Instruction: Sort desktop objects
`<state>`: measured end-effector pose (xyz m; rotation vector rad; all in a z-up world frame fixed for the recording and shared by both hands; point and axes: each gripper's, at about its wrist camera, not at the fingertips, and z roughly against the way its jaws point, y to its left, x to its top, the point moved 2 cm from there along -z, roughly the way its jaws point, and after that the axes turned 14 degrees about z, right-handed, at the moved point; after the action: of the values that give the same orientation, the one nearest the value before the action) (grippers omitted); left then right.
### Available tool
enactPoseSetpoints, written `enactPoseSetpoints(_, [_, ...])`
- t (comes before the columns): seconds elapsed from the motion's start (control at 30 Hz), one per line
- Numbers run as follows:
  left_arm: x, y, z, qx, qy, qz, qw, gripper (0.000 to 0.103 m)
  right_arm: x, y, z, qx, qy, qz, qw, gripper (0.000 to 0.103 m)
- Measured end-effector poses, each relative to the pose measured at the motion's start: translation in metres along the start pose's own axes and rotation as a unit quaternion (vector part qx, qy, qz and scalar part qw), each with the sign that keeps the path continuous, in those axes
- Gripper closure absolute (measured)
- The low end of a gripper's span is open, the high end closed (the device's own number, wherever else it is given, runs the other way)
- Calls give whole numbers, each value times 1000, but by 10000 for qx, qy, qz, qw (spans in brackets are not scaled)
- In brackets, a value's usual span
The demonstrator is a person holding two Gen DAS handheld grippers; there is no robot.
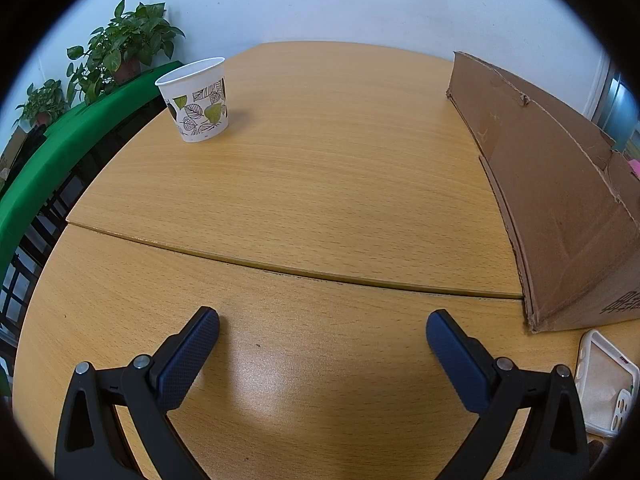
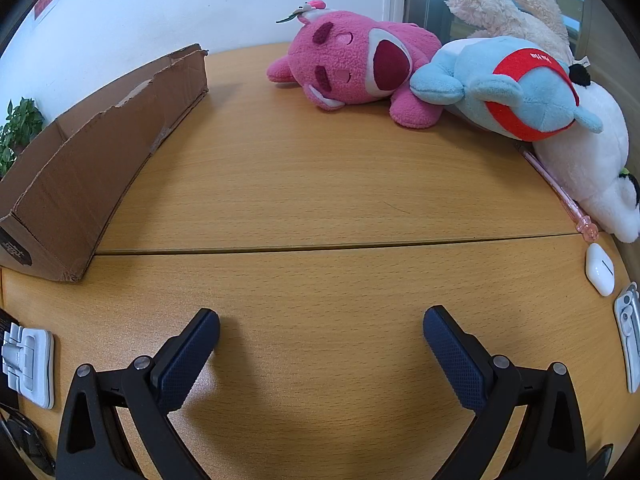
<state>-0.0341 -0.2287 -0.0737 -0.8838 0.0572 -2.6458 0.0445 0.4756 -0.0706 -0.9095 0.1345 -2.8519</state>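
Note:
A paper cup with a leaf print point(image 1: 198, 100) stands upright at the far left of the wooden table point(image 1: 320, 184). A brown cardboard box point(image 1: 560, 200) lies to the right; it also shows in the right wrist view point(image 2: 88, 160) on the left. My left gripper point(image 1: 322, 334) is open and empty above bare wood. My right gripper point(image 2: 320, 332) is open and empty. Ahead of it lie a pink plush point(image 2: 352, 68), a blue plush point(image 2: 508, 88) and a white plush point(image 2: 592, 168). A pink pen point(image 2: 560, 196) and a white earbud case point(image 2: 599, 269) lie at the right.
A white phone case point(image 1: 604, 384) lies by the box's near corner. A white clip-like object point(image 2: 28, 360) is at the left edge, another white object point(image 2: 630, 340) at the right edge. Potted plants point(image 1: 120, 52) stand on a green ledge beyond the table.

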Motion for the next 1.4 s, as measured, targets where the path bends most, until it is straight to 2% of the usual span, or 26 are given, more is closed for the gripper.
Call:
enactPoseSetpoints(0.83, [0, 0, 1, 8, 28, 0, 10000, 0, 0, 0, 0, 4, -3, 3, 10000, 0])
enactPoseSetpoints(0.93, [-9, -3, 8, -9, 101, -36, 9999, 0, 1, 1, -1, -42, 7, -64, 10000, 0])
enactPoseSetpoints(1.0, [-19, -5, 28, 19, -120, -32, 9999, 1, 2, 2, 0, -65, 114, -141, 9998, 0])
enactPoseSetpoints(1.03, [-24, -7, 47, 31, -371, -44, 9993, 1, 1, 3, 1, -86, 170, -178, 9997, 0])
enactPoseSetpoints(1.13, [-34, -18, 111, -357, -934, -87, 9950, 0, -6, 13, 8, -141, 305, -232, 9992, 0])
enactPoseSetpoints(1.23, [-45, -36, 177, -1165, -1062, -140, 9874, 0, -11, 42, 27, -416, 204, 424, 9980, 0])
enactPoseSetpoints(1.33, [-68, -58, 220, -2110, -789, -181, 9741, 0, -12, 66, 58, -521, -155, 672, 9963, 0])
enactPoseSetpoints(1.4, [-87, -75, 223, -2650, -272, -175, 9637, 0, -9, 84, 89, -288, -540, 705, 9956, 0])
